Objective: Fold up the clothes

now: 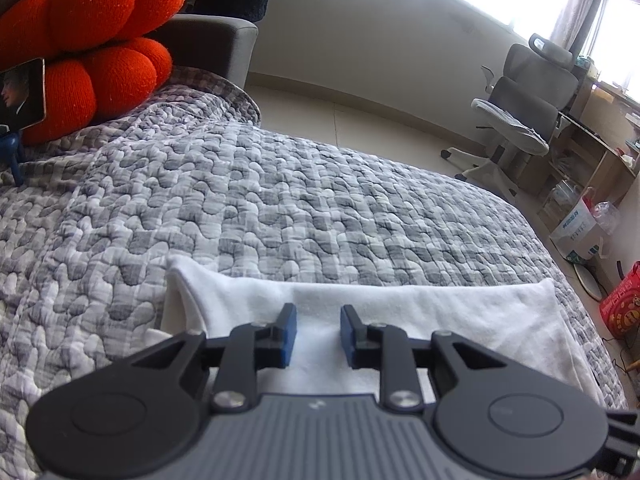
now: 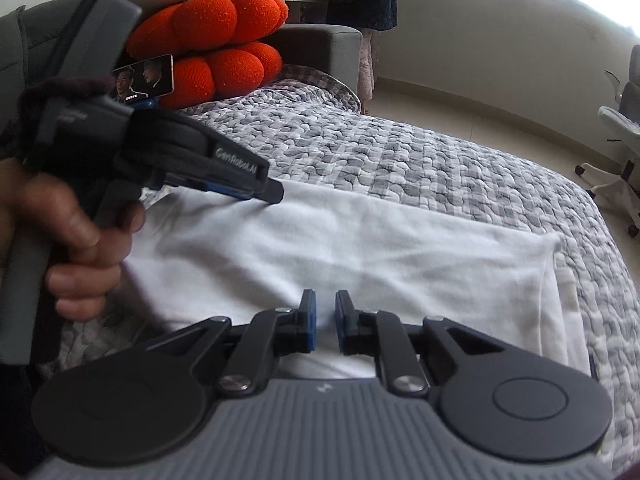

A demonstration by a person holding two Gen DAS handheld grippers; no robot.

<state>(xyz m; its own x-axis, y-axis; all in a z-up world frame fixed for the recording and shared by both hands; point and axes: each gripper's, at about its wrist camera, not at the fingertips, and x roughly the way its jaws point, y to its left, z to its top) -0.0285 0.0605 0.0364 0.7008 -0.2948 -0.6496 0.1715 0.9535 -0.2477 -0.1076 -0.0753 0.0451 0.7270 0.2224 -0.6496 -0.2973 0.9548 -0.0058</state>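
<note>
A grey quilt (image 1: 280,200) is covering the bed, and two orange cushions (image 1: 92,40) are sitting stacked at its far left corner, against a grey headboard (image 1: 216,44). A phone (image 2: 146,76) on a blue stand is standing in front of the cushions, its screen lit. Off the bed's far right edge, an office chair (image 1: 520,108) is standing by a desk, and a red box (image 1: 624,300) is lying on the floor near the right edge. Nothing is lying on the quilt between the grippers and the cloth.

A white cloth (image 2: 360,248), folded into a long band, is lying flat along the near edge of the bed, its right end reaching close to the bed's right edge.

The left gripper (image 1: 318,334) is hovering over the cloth's left part, its jaws standing a little apart with nothing between them; in the right wrist view its fingertips (image 2: 276,192) are hanging just above the cloth's far left edge, with a hand (image 2: 76,248) wrapping the handle. The right gripper (image 2: 325,320) is hanging over the cloth's near middle, its jaws parted by a narrow gap and pinching nothing; whether its tips are touching the fabric cannot be told.
</note>
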